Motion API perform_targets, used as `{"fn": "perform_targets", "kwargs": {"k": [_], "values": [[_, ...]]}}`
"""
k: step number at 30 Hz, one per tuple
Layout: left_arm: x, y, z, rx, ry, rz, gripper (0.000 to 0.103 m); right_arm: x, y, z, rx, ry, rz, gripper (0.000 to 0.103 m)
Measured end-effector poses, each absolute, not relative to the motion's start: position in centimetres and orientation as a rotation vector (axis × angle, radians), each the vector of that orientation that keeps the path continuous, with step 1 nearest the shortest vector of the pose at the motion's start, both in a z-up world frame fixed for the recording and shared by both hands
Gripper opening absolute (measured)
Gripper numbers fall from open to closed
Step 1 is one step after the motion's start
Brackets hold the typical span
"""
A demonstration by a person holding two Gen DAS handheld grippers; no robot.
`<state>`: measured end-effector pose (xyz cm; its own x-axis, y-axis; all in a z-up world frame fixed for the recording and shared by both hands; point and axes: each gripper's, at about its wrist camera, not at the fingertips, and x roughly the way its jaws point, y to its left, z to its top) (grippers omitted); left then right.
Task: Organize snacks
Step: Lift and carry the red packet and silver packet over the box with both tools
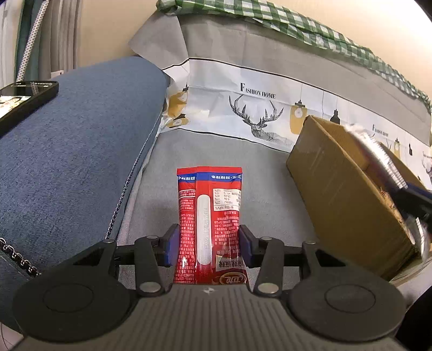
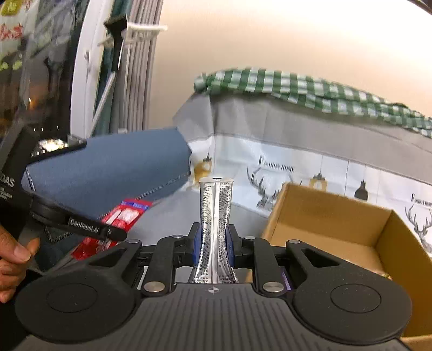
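In the left wrist view my left gripper (image 1: 208, 243) is shut on a red snack packet (image 1: 209, 205), which sticks forward between the blue pads above the grey sofa seat (image 1: 253, 172). In the right wrist view my right gripper (image 2: 213, 243) is shut on a slim silver snack packet (image 2: 215, 213), pinched at its middle and standing upright. An open cardboard box (image 2: 337, 224) lies just right of it. The same cardboard box (image 1: 343, 194) shows at the right of the left wrist view, with the blurred silver packet (image 1: 378, 154) and the right gripper over it. The red packet (image 2: 121, 216) also appears at the left.
A blue sofa armrest (image 1: 75, 140) rises on the left with a black phone (image 1: 24, 100) on top. A deer-print cover (image 1: 256, 108) and green checked cloth (image 1: 270, 13) drape the backrest. A person's hand (image 2: 13, 256) holds the left gripper's handle.
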<state>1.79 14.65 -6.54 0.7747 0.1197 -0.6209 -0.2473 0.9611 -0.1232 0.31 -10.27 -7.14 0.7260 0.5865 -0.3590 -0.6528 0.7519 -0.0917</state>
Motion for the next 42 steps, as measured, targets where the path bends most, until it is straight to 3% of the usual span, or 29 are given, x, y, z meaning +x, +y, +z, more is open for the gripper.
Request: {"fn": "perform_targets", "kwargs": {"k": [10, 20, 28, 35, 36, 37, 38, 39, 42], "values": [[2.2, 12.4, -5.3, -0.207, 0.651, 0.173, 0.050, 2.5, -15.5, -6.5, -0.095, 0.280, 0.661, 0.020], [8.2, 6.0, 0.7, -0.273, 0.515, 0.042, 0.050, 6.7, -19.3, -6.7, 0.059, 0.304, 0.505, 0.020], [14.4, 4.2, -0.3, -0.448, 0.482, -0.073, 0.050, 9.1, -21.8, -7.7, 0.118, 0.355, 0.357, 0.021], [15.2, 3.4, -0.6, -0.515, 0.462, -0.149, 0.050, 10.5, -21.6, -8.4, 0.116, 0.395, 0.328, 0.022], [15.2, 3.4, -0.6, -0.522, 0.460, -0.153, 0.050, 10.7, -21.4, -8.7, 0.106, 0.410, 0.323, 0.028], [15.3, 3.3, -0.6, -0.527, 0.462, -0.158, 0.050, 11.0, -21.1, -8.9, 0.092, 0.428, 0.312, 0.040], [15.5, 3.3, -0.5, -0.525, 0.464, -0.163, 0.050, 11.0, -20.9, -9.1, 0.082, 0.443, 0.297, 0.053], [15.7, 3.1, -0.5, -0.521, 0.467, -0.167, 0.050, 11.0, -20.9, -9.1, 0.082, 0.447, 0.289, 0.074], [15.6, 2.8, -0.2, -0.525, 0.474, -0.202, 0.050, 11.1, -20.8, -8.9, 0.097, 0.443, 0.288, 0.077]]}}
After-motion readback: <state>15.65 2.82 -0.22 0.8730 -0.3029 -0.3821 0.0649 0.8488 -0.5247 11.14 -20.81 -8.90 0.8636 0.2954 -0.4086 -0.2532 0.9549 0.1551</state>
